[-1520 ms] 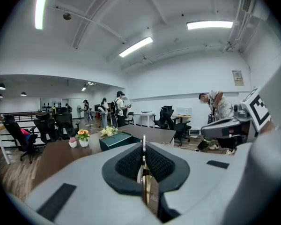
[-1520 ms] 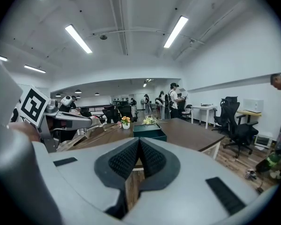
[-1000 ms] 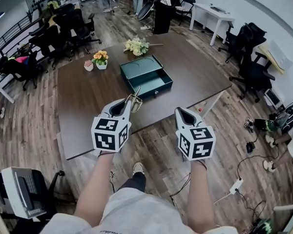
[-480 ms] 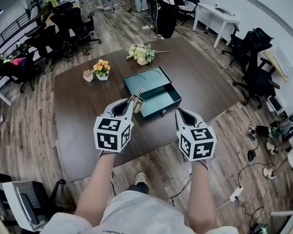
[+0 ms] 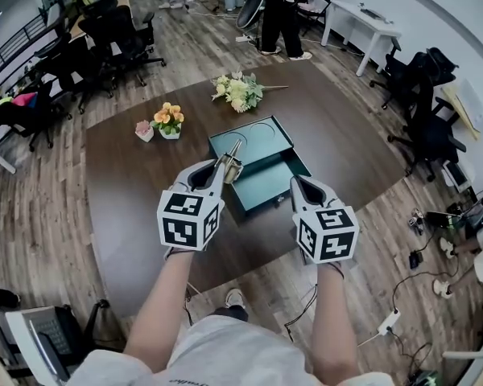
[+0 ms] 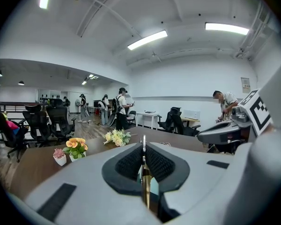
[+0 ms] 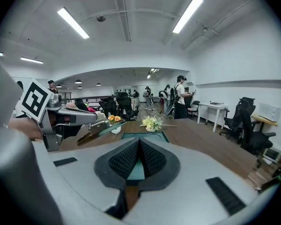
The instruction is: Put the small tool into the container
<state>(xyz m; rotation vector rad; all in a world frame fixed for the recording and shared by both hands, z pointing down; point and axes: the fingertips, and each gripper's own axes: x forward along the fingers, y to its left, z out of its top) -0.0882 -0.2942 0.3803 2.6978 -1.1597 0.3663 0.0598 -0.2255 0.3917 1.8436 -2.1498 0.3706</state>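
Observation:
A teal container (image 5: 255, 138) sits mid-table with its drawer (image 5: 272, 185) pulled out toward me. My left gripper (image 5: 218, 170) is shut on the small tool (image 5: 230, 156), a thin brass-and-steel piece that sticks out past the fingertips above the container's near left side. In the left gripper view the tool (image 6: 144, 175) shows edge-on between the pads of the left gripper (image 6: 143, 159). My right gripper (image 5: 299, 186) hovers at the drawer's right front corner, shut and holding nothing. The right gripper view has the right gripper (image 7: 139, 147) with pads together, the container (image 7: 144, 136) beyond, the tool (image 7: 96, 128) at left.
On the dark brown table (image 5: 129, 191) stand a pot of orange flowers (image 5: 168, 120), a small pink pot (image 5: 144, 129) and a pale bouquet (image 5: 240, 92) behind the container. Office chairs (image 5: 423, 127) ring the table; people stand at the far end of the room.
Both grippers have moved forward over the table toward the container. The tool, still held in the left gripper, now hangs over the container's near edge instead of short of it.

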